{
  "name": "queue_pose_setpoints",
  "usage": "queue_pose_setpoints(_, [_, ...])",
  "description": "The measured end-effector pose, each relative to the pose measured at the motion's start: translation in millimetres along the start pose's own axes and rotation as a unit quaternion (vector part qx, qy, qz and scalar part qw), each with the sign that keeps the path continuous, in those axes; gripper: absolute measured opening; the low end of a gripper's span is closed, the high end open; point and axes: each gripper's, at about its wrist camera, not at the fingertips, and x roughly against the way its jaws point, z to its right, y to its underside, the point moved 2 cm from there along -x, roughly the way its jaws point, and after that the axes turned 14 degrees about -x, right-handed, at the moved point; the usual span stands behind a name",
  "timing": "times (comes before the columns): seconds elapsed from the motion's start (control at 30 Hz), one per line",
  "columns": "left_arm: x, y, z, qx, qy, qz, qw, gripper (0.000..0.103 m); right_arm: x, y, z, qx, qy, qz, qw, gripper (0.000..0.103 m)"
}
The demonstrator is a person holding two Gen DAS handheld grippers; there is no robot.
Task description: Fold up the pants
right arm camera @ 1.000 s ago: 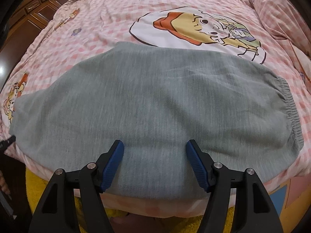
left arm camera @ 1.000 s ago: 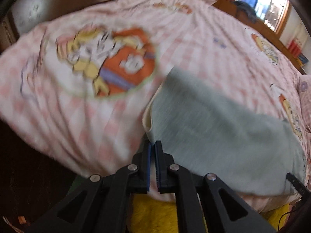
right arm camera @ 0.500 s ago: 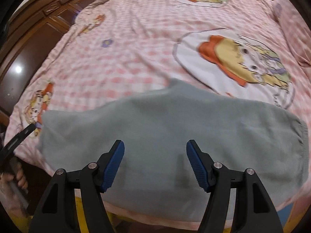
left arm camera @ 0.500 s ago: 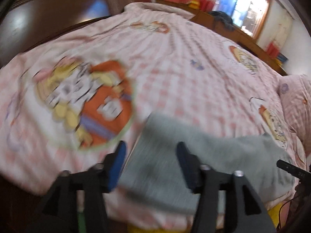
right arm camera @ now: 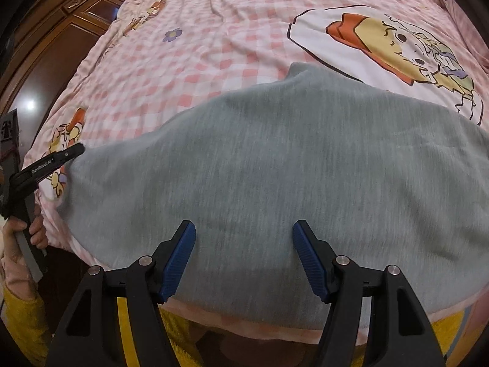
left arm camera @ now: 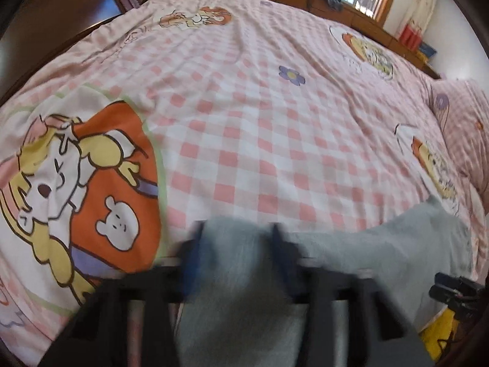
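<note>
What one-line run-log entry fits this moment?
left claw: jaws just closing, pants end between | right claw: open above pants | pants: flat on bed

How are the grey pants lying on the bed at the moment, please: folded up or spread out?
Spread out flat. The grey pants lie as one wide, smooth sheet across the pink checked bedspread, with no fold visible.

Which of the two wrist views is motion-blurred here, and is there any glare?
Left wrist view: left gripper and grey knit pants smeared, pink checked bedspread sharper. Right wrist view: right gripper crisp, with a glare spot on the dark wooden cabinet.
</note>
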Motion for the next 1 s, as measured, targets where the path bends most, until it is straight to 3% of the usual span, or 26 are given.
queue_pose_setpoints(0.1, [15.1,4.7,-2.6,0.026,0.025,0.029,0.9989,0.009,-0.3,0.5,-2.0,0.008,0.007,0.002,1.000,0.068])
queue_pose_setpoints(0.27, [71.5,29.6,8.0,0.057,0.091,0.089,0.9903,0.008,4.7,-2.0,-6.1,0.009,0.006,0.016,1.000,0.065])
queue_pose_setpoints(0.37, [91.3,52.0,18.1,0.074,0.119,0.097,0.9853,0.008,19.8,-13.8,-11.6,-0.005,-0.016,0.046,0.999,0.064])
queue_pose_setpoints(0.47, [94.0,80.9,31.4,0.092,0.159,0.083,0.9796,0.008,29.0,-28.0,-31.8,0.024,-0.023,0.060,0.998,0.064])
queue_pose_setpoints(0.6, [73.5,104.3,52.0,0.071,0.149,0.030,0.9858,0.008,26.7,-40.5,-74.0,0.080,-0.036,0.058,0.994,0.064])
queue_pose_setpoints(0.7, [59.5,112.1,56.8,0.075,0.153,0.005,0.9854,0.008,13.9,-46.1,-115.7,0.152,-0.046,0.047,0.986,0.064])
queue_pose_setpoints(0.83, [59.6,113.8,59.7,0.055,0.133,0.001,0.9895,0.008,-21.5,-70.6,-150.2,0.253,0.029,0.056,0.965,0.064])
queue_pose_setpoints(0.9, [66.1,115.1,57.5,0.053,0.125,0.007,0.9908,0.008,-37.8,-83.3,-147.0,0.243,0.047,0.023,0.969,0.064])
queue_pose_setpoints(1.0, [73.3,117.5,54.5,0.050,0.121,0.013,0.9913,0.008,-51.5,-98.5,-130.8,0.192,-0.006,-0.060,0.980,0.064])
